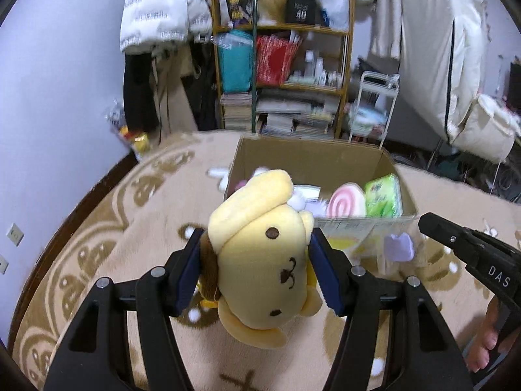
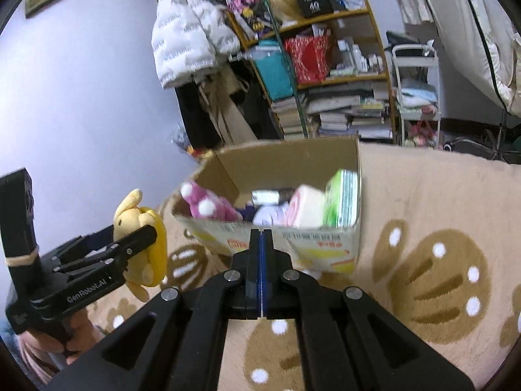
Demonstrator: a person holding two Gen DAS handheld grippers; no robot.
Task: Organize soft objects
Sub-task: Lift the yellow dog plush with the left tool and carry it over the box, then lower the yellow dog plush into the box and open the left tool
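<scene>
My left gripper (image 1: 255, 254) is shut on a yellow dog plush (image 1: 263, 260) and holds it above the rug, just short of the open cardboard box (image 1: 312, 159). The plush also shows in the right wrist view (image 2: 143, 238), held left of the box (image 2: 293, 159). The box holds a pink spotted plush (image 2: 203, 203), a pink swirl cushion (image 1: 346, 203) and a green tissue pack (image 1: 384, 195). My right gripper (image 2: 261, 238) is shut and empty, in front of the box's near wall. Its finger tip shows at the right of the left wrist view (image 1: 433, 224).
A beige patterned rug (image 2: 423, 228) covers the floor. Behind the box stand a wooden shelf (image 1: 283, 65) full of books and bags, a white cart (image 1: 374, 107), and hanging clothes. A purple wall (image 1: 58, 97) is on the left.
</scene>
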